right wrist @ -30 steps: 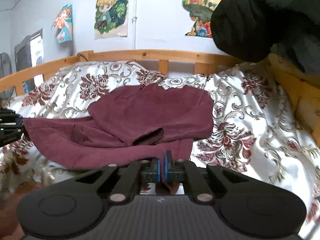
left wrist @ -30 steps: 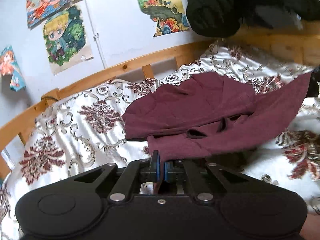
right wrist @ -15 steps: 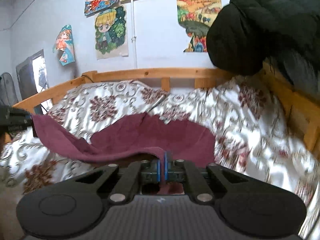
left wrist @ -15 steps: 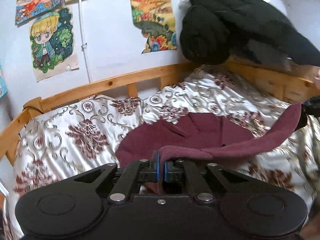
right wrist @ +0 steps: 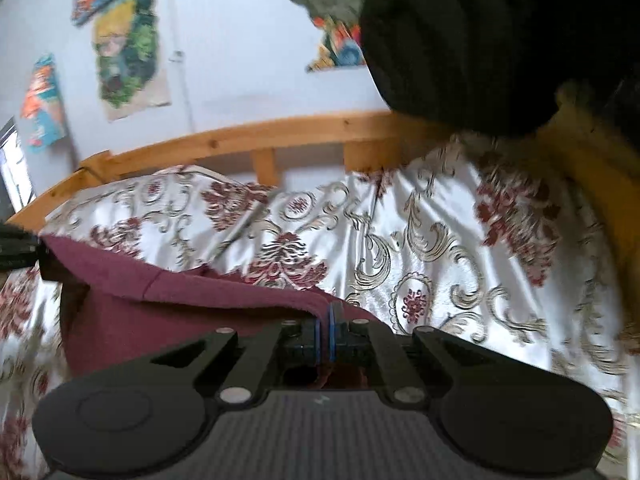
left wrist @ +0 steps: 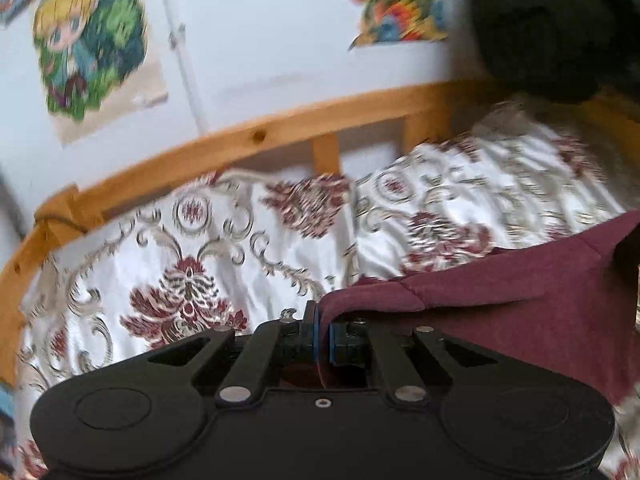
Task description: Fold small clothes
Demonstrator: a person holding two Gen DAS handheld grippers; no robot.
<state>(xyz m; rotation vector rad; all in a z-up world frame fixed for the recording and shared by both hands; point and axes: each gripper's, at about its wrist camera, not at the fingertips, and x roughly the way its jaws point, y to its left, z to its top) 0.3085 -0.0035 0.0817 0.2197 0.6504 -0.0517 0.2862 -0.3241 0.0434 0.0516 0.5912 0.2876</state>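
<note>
Left tongs (left wrist: 322, 330) clenched on one corner of maroon garment (left wrist: 520, 304). Right tongs (right wrist: 325, 328) clenched on opposite corner. Garment stretched between both, upper edge taut, body hanging over bed's patterned bedspread (left wrist: 208, 256). Wooden bed rail (left wrist: 248, 140) behind, cartoon posters (left wrist: 88, 36) on white wall above. Black padded jacket (right wrist: 480, 40) draped at bed's right end. Pictures blurred.

matt maroon cloth garment (left wrist: 520, 304), glossy satin bedspread (left wrist: 240, 264)
</note>
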